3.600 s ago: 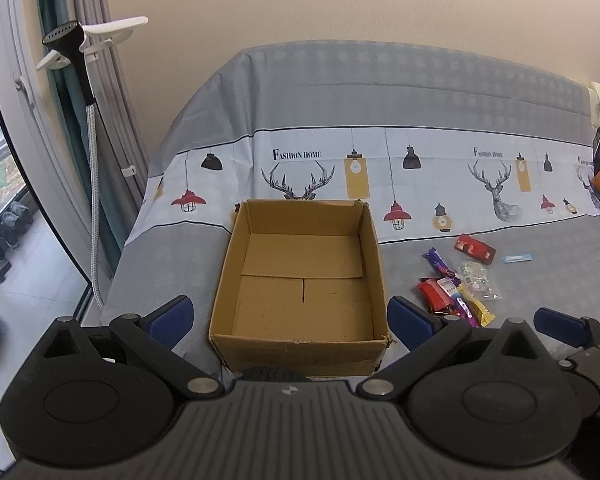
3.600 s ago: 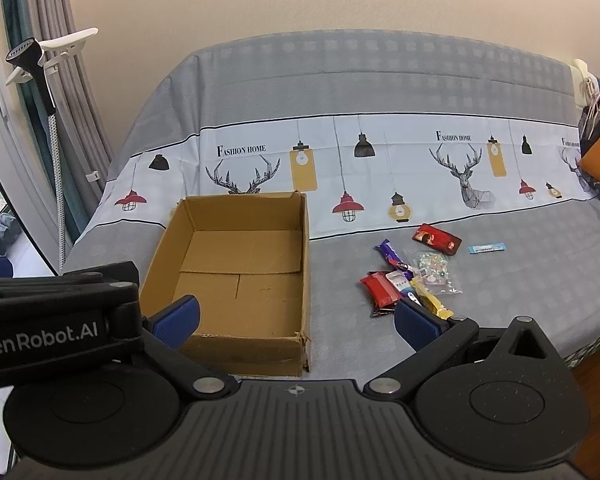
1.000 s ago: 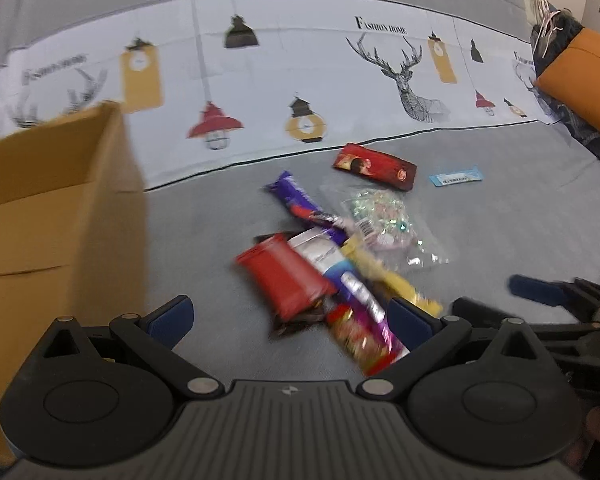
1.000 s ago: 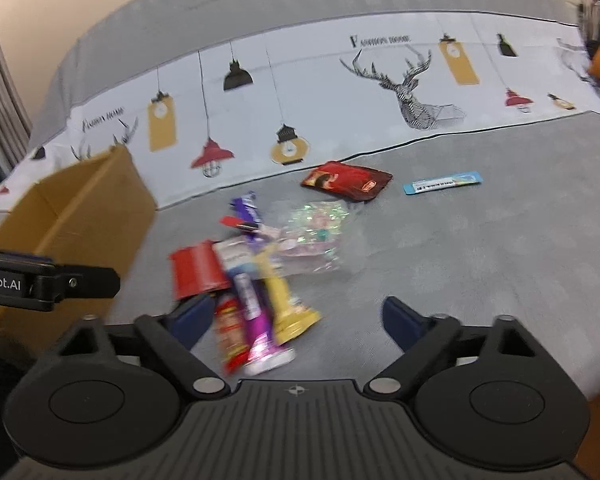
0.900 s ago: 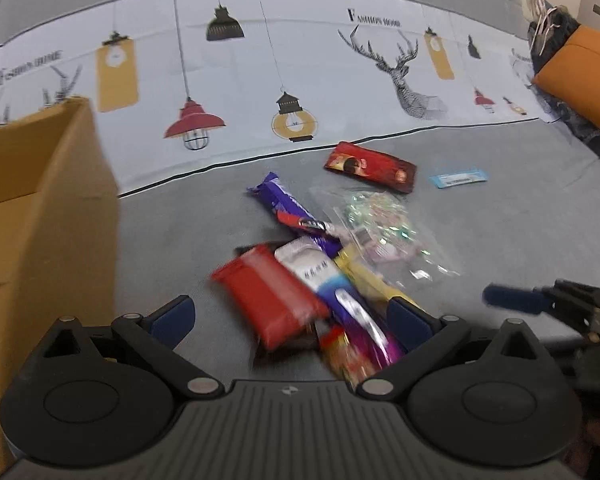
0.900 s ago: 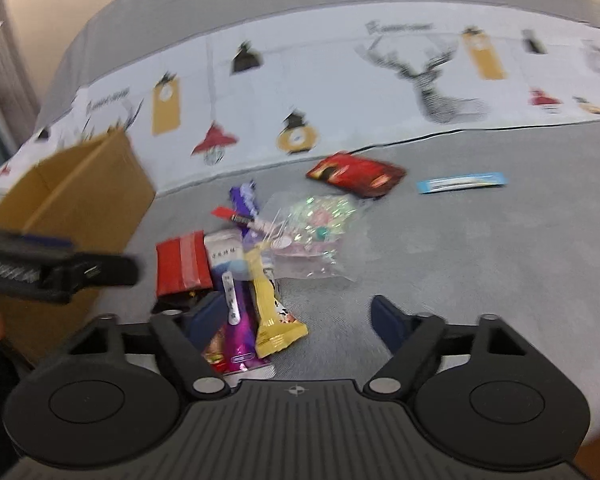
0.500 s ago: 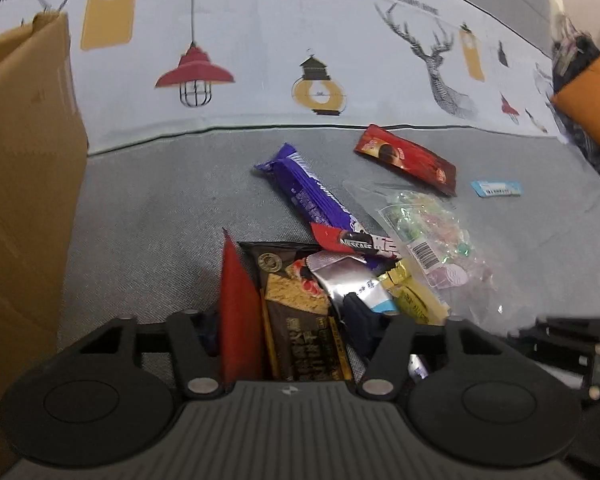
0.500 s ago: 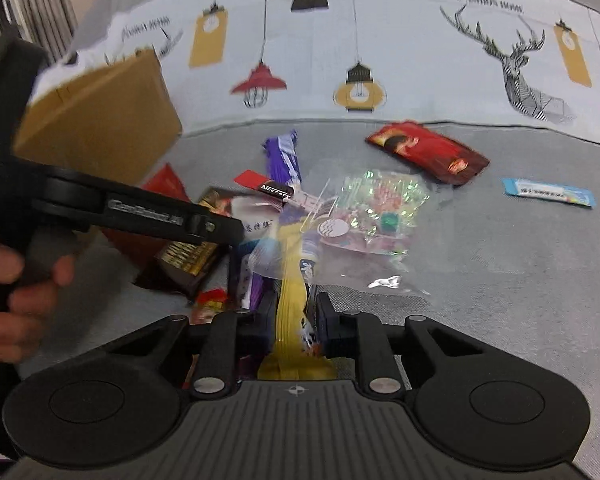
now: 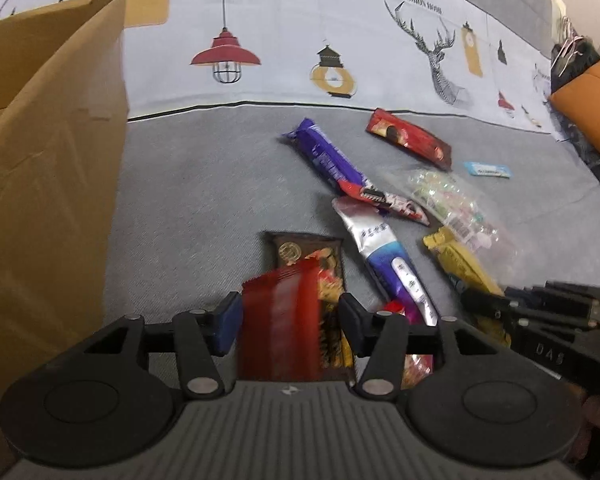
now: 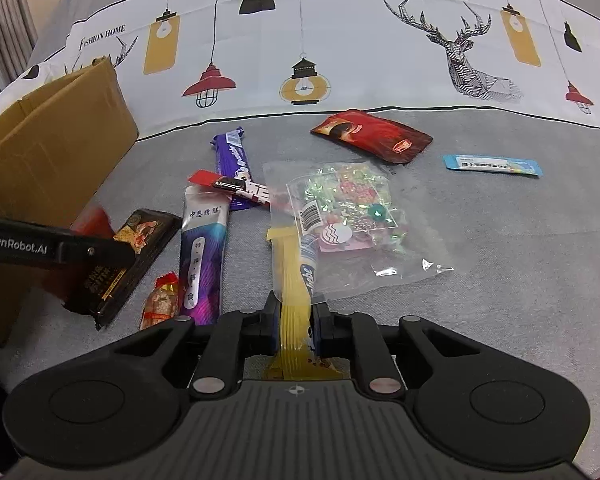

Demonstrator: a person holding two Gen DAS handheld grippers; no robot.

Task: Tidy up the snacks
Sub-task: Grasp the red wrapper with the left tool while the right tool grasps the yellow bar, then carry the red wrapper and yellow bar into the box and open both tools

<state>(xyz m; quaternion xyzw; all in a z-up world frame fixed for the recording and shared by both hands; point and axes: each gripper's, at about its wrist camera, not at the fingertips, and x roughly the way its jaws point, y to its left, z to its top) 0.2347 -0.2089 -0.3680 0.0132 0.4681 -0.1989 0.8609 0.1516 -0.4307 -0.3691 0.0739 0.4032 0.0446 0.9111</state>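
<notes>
So the bed (image 10: 500, 300) carries it all, with the box (image 9: 52, 160) at its left edge, inside hidden from here. The candy bag (image 10: 352, 208) lies mid-bed, just past the right tool (image 10: 294, 316), which is pinching the yellow bar (image 10: 290, 276). The left tool (image 9: 288, 320) sits by the box, half closed around the red pack (image 9: 280, 320), blurry, so can't tell if it really grips. The dark pack (image 10: 120, 256) lies under it.

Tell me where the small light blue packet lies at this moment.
In the right wrist view, the small light blue packet lies flat on the grey bedsheet at far right, apart from the pile, just right of the dark red packet.
</notes>
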